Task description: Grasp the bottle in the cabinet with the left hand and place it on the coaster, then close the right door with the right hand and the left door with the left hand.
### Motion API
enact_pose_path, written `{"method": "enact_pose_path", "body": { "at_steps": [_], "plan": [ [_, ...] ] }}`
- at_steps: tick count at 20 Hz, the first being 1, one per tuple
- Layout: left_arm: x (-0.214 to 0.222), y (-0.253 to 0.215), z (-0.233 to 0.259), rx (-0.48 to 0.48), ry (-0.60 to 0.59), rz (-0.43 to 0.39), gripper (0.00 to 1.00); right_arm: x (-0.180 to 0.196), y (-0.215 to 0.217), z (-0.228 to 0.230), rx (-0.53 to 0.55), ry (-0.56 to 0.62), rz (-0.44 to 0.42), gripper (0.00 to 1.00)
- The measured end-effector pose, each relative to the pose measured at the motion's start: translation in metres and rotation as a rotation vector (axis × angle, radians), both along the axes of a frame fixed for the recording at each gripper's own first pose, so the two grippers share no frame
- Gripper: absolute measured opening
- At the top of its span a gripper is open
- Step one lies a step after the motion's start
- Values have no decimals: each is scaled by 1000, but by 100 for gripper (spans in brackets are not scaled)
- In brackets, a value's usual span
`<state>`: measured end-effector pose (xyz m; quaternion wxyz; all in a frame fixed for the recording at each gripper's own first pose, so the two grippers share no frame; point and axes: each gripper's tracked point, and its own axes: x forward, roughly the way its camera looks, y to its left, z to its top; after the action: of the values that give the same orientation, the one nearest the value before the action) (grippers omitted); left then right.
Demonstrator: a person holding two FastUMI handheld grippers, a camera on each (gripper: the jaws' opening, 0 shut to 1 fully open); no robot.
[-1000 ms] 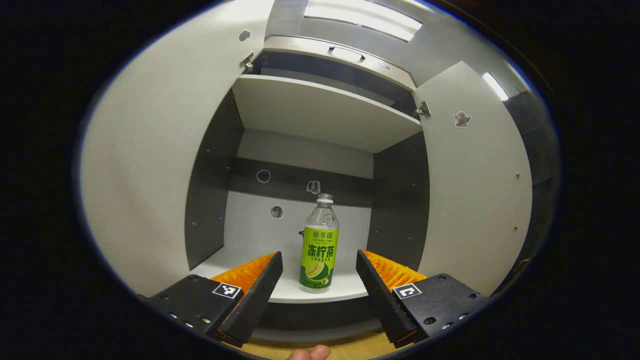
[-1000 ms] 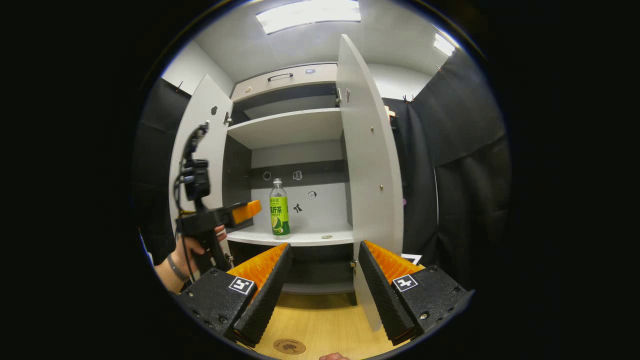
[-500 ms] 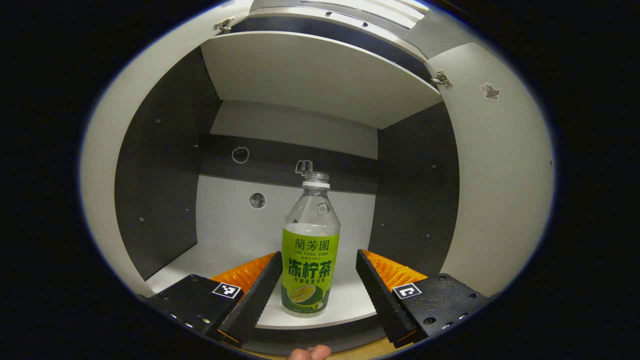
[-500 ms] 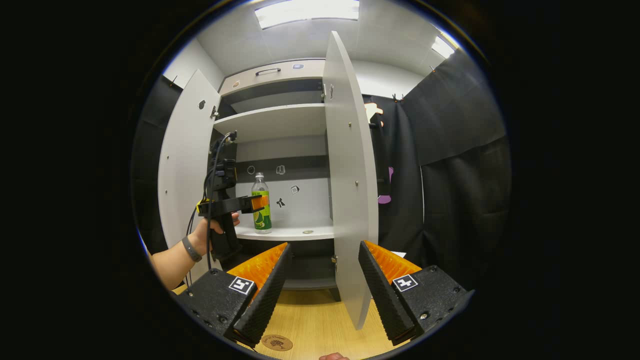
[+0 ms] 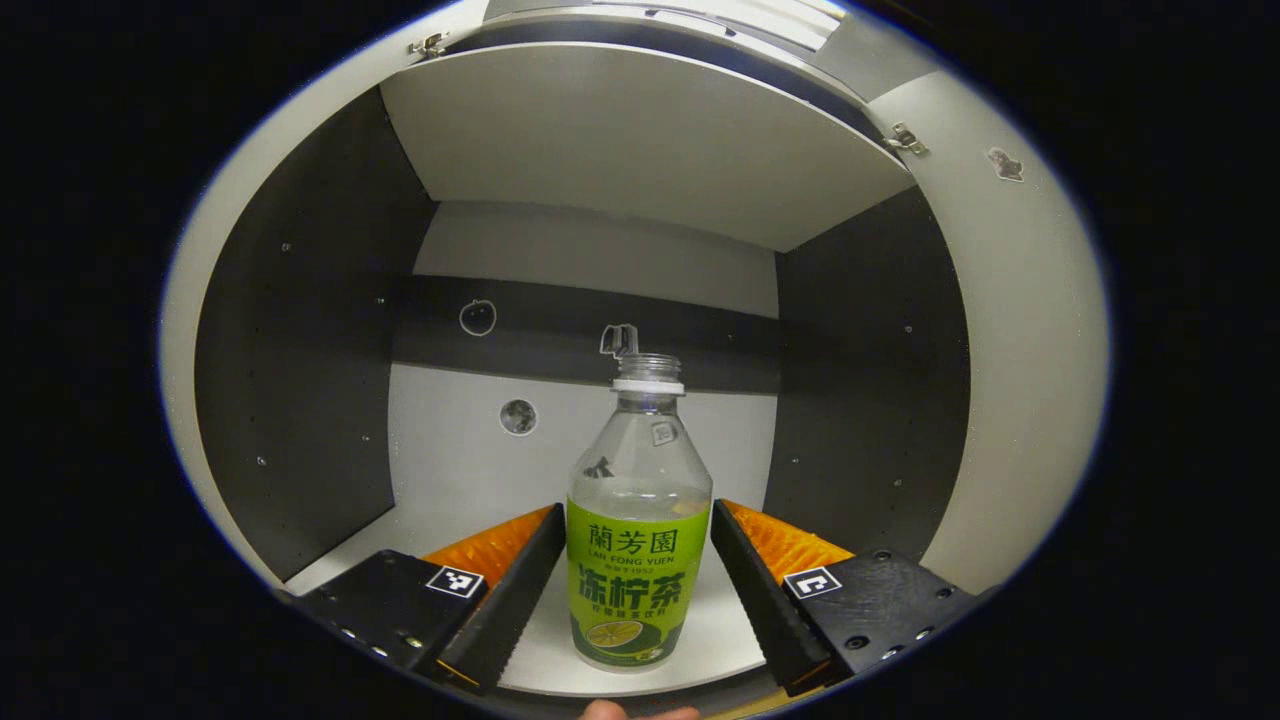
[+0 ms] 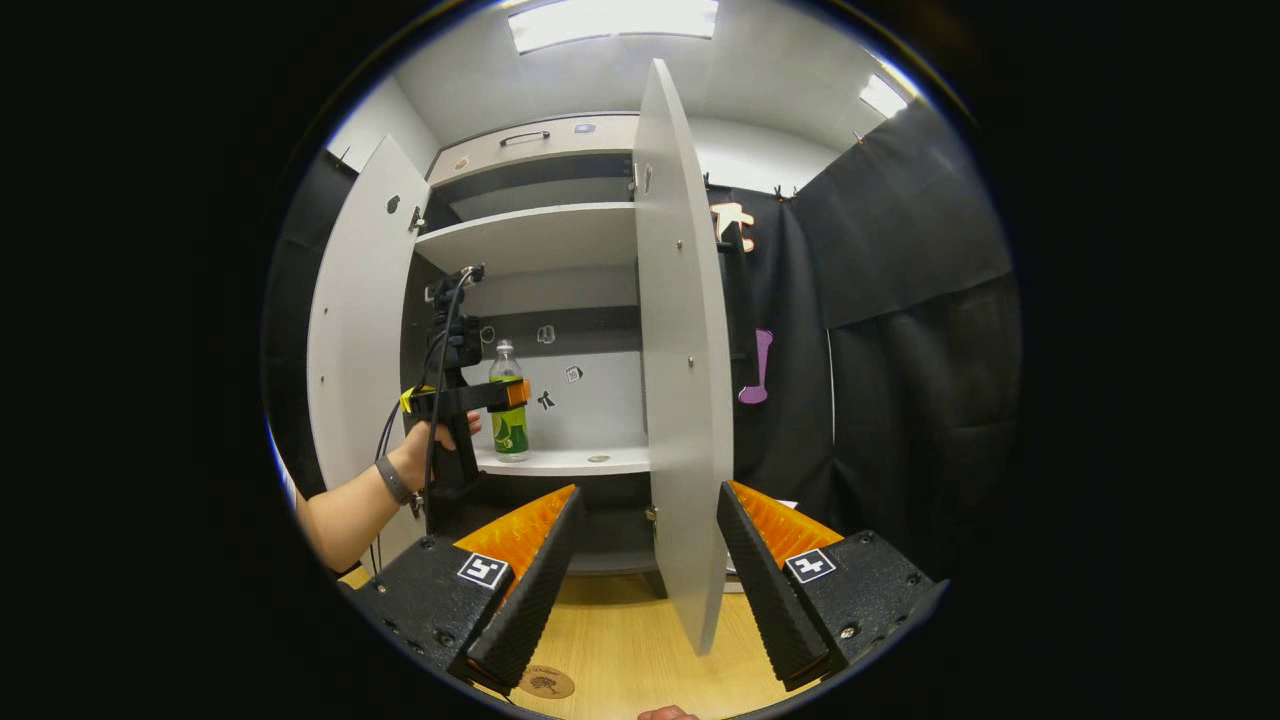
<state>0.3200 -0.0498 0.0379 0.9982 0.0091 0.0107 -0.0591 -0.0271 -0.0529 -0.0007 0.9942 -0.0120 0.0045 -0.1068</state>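
Observation:
A clear bottle (image 5: 638, 560) with a green label stands upright near the front of the cabinet's lower shelf (image 5: 725, 625). My left gripper (image 5: 637, 512) is open, one finger on each side of the label. In the right gripper view a hand holds the left gripper (image 6: 512, 394) at the bottle (image 6: 509, 425). My right gripper (image 6: 647, 490) is open and holds nothing, low in front of the cabinet over the wooden table (image 6: 630, 640). A round brown coaster (image 6: 545, 684) lies on the table just below its left finger. Both the right door (image 6: 685, 350) and the left door (image 6: 355, 340) stand open.
An upper shelf (image 6: 530, 235) spans the cabinet above the bottle. Something small and round (image 6: 598, 459) lies on the lower shelf to the bottle's right. The right door's edge points toward my right gripper. Black cloth (image 6: 900, 350) hangs to the right of the cabinet.
My left gripper has moved forward into the cabinet until the bottle stands between its fingers. In the right gripper view the cabinet has shifted slightly left.

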Motion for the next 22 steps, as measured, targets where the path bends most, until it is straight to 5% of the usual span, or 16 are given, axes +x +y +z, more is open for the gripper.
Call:
{"method": "enact_pose_path", "body": {
  "at_steps": [1, 2, 14, 22],
  "plan": [
    [9, 1, 0, 4, -6, 22, 89, 0, -1, 0, -2, 0, -2, 83],
    [-2, 1, 3, 3, -8, 21, 74, 0, 0, 1, -2, -2, -2, 83],
    [-87, -8, 58, -3, -88, -89, 73, 11, 22, 5, -13, -16, 89, 83],
    [-181, -25, -13, -30, -39, -154, 73, 21, 37, 31, -62, -40, 188, 83]
  ]
}}
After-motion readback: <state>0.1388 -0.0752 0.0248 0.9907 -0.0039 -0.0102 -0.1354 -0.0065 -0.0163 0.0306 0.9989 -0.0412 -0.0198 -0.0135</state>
